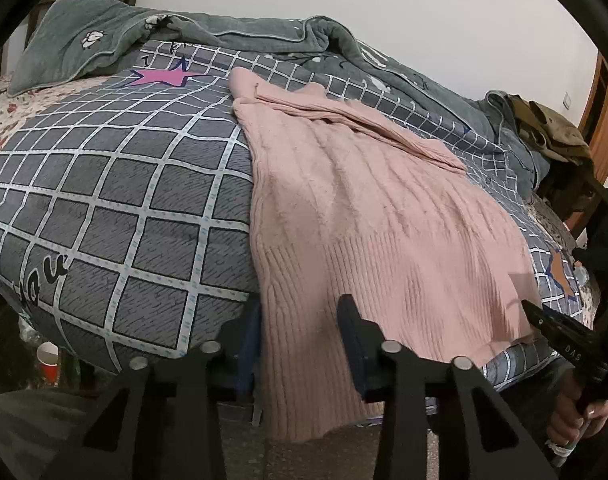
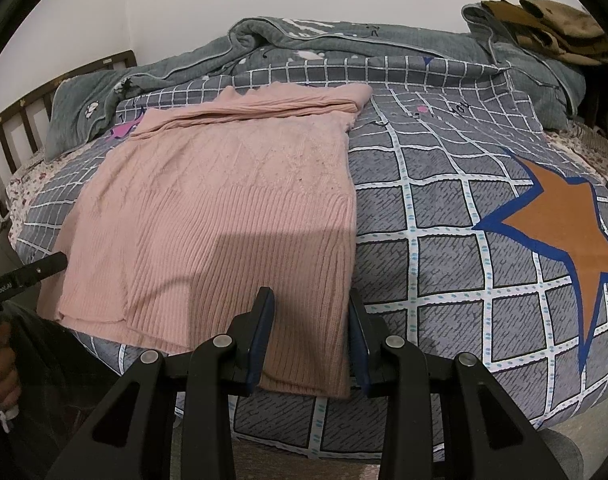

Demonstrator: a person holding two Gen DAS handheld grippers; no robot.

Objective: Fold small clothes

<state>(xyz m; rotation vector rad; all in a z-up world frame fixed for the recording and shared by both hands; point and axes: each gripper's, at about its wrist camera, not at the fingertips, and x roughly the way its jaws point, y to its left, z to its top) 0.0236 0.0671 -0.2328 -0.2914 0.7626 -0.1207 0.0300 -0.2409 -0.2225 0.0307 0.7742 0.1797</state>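
A pink knit sweater (image 1: 356,208) lies flat on the checked grey bed cover, sleeves folded in across its top; its ribbed hem hangs over the near bed edge. It also shows in the right wrist view (image 2: 223,208). My left gripper (image 1: 299,332) is open, its jaws either side of the hem's left corner. My right gripper (image 2: 310,324) is open, its jaws either side of the hem's right corner. Neither is closed on the cloth. The right gripper shows in the left wrist view (image 1: 560,332), and the left gripper in the right wrist view (image 2: 31,272).
The checked grey cover (image 2: 444,208) has an orange star (image 2: 568,220) and a pink star (image 1: 163,76). A rumpled grey-green blanket (image 2: 344,40) lies along the far side. Olive clothes (image 2: 552,24) sit at the far right. A wooden headboard (image 2: 19,120) stands left. A red cup (image 1: 47,360) is below the bed.
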